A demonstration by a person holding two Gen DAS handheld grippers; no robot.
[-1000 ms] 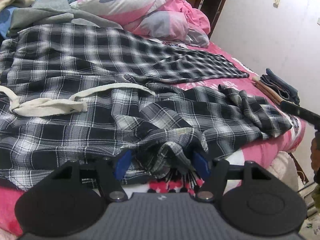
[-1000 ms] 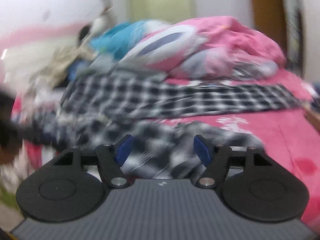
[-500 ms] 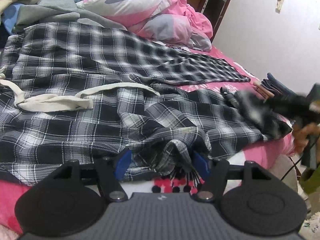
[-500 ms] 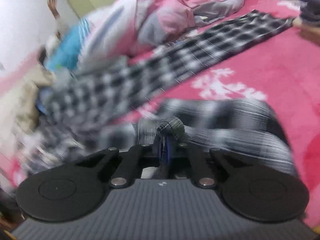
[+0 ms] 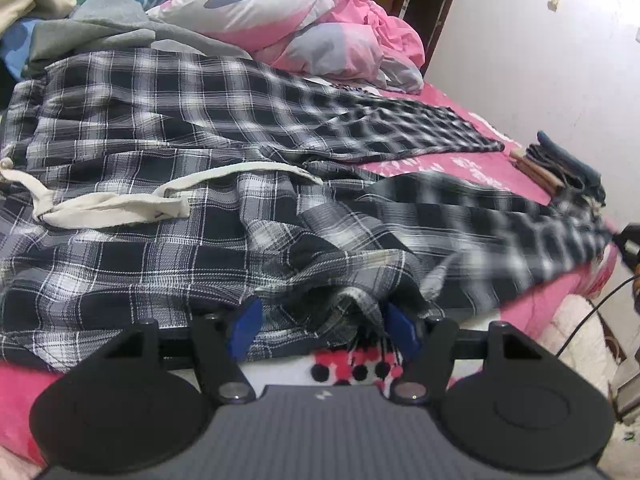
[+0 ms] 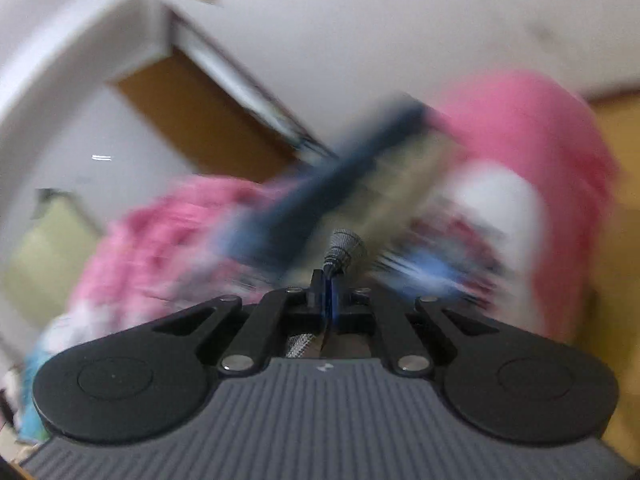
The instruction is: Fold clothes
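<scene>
The left gripper (image 5: 322, 326) is sitting at the near edge of the bed (image 5: 460, 164) with its blue pads spread wide, and a bunched-up fold of the plaid pants (image 5: 200, 216) is lying loose in the gap between them, not pinched. The right gripper (image 6: 327, 286) is clamping down tight, pads pressed together on a small wad of the same checked fabric that's poking out above the fingertips; everything behind it in that view is too blurry to make out. The pants are black-and-white plaid, lying rumpled across most of the pink bed, with a cream drawstring (image 5: 112, 204) trailing over the waistband toward the left edge. One leg is stretching flat toward the far right side, the nearer leg is smeared with motion blur and running out toward the right edge. A pink duvet (image 5: 320, 24) is heaped at the far end, and a small stack of folded dark clothes (image 5: 568, 166) is sitting by the right edge.
</scene>
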